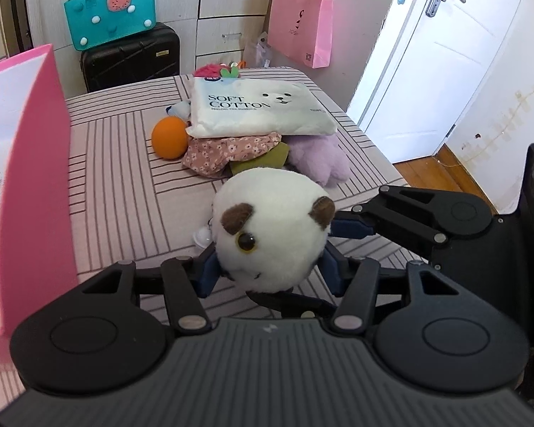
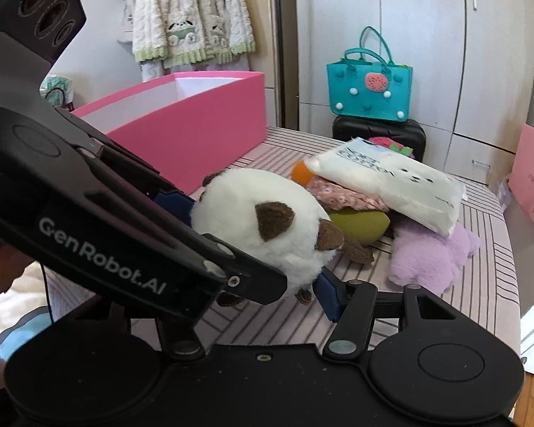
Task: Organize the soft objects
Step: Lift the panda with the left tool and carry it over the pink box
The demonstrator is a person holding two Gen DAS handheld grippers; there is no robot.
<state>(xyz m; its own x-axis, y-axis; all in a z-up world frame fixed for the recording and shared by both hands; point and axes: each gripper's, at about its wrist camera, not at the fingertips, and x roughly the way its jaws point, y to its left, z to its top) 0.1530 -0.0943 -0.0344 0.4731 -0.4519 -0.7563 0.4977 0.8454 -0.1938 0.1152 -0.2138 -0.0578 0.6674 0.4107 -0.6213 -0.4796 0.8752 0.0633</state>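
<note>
- A round white plush toy (image 1: 272, 227) with brown ears and an amber eye sits at the centre of both views, at the near end of a striped tabletop (image 1: 124, 185).
- The left tongs (image 1: 270, 272) are closed on it: blue pads press into the fur on both sides of its lower half.
- The right tongs (image 2: 256, 259) grip it too, reaching in from the side. In the left wrist view one blue finger meets the toy beside its ear, and in the right wrist view a blue pad sits against its underside.
- Whether the toy rests on the tabletop or is just clear of it cannot be told.
- It looks light and very squashy. The fur dents where the pads meet it, so it should not break or slip easily; the round body is probably the best place to hold, not the small ears.
- Just beyond it lies a heap of other soft things: a lilac plush (image 1: 320, 158), a floral cloth (image 1: 228, 151) over something olive green, an orange ball (image 1: 169, 137), and on top a white packet printed "SOFT COTTON" (image 1: 260, 106).
- To the left stands an open pink box (image 2: 195, 131), near the toy, its likely destination.
- Farther back are a teal bag (image 1: 110, 16) on a black suitcase (image 1: 131, 58), a pink paper bag (image 1: 300, 26) and a white door (image 1: 438, 60).
</note>
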